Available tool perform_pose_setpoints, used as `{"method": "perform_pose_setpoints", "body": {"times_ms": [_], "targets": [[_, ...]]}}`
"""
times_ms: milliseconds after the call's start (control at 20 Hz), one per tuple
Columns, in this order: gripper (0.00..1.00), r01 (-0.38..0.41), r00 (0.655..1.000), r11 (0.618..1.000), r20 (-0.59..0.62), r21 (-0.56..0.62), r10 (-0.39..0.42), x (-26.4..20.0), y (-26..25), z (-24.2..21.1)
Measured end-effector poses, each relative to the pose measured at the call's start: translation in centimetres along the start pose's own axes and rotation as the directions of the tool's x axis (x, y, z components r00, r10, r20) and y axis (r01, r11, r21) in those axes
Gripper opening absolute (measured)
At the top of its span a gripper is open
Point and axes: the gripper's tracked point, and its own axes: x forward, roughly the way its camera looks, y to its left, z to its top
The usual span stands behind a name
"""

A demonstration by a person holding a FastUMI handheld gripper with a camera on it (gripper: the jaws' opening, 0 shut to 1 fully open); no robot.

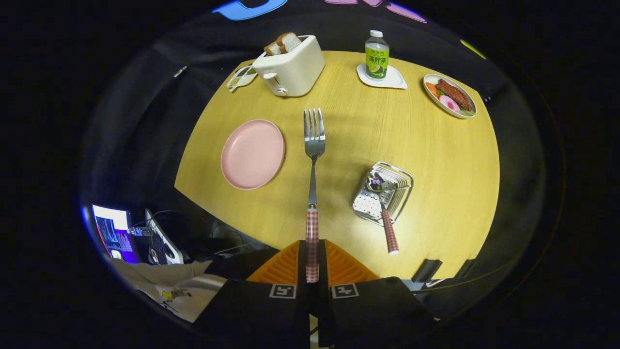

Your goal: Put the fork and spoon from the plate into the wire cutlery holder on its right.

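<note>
— At the bottom centre of the frame, what are you gripping?

— My jaws (312,264) are closing on the checked handle of the fork (313,160), both sides pressing it; its tines are pointing up the frame, out over the tabletop (436,160).

— And the rest?

— The spoon (385,213) is already lying in the wire cutlery holder (382,193), right of centre, its handle sticking out over the near rim. The pink plate (252,153), left of centre, is sitting bare.

— How are you planning the drop?

— I am judging it best to swing right, tilt the tines down into the holder beside the spoon's bowl, and let go low so nothing bounces out.

— Anything in the way?

— The spoon's handle is the one thing to avoid nudging. The toaster (290,68), the bottle (377,54) on its coaster and the food dish (449,95) are standing well apart along the top.
</note>
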Motion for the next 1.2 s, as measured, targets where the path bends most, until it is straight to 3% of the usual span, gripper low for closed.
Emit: {"method": "perform_pose_setpoints", "body": {"times_ms": [300, 550, 900, 1200], "targets": [[0.12, 0.056, 0.985, 0.996, -0.158, -0.067, -0.066, -2.5, -4.6, -3.2], [0.12, 0.057, 0.963, 0.995, -0.257, -0.087, -0.078, -2.6, -7.5, -2.8], [0.12, 0.041, 0.874, 0.972, -0.462, -0.233, -0.148, -0.5, -11.2, -3.6], [0.12, 0.000, 0.805, 0.966, -0.573, -0.260, -0.154, 1.0, -12.2, -3.1]]}}
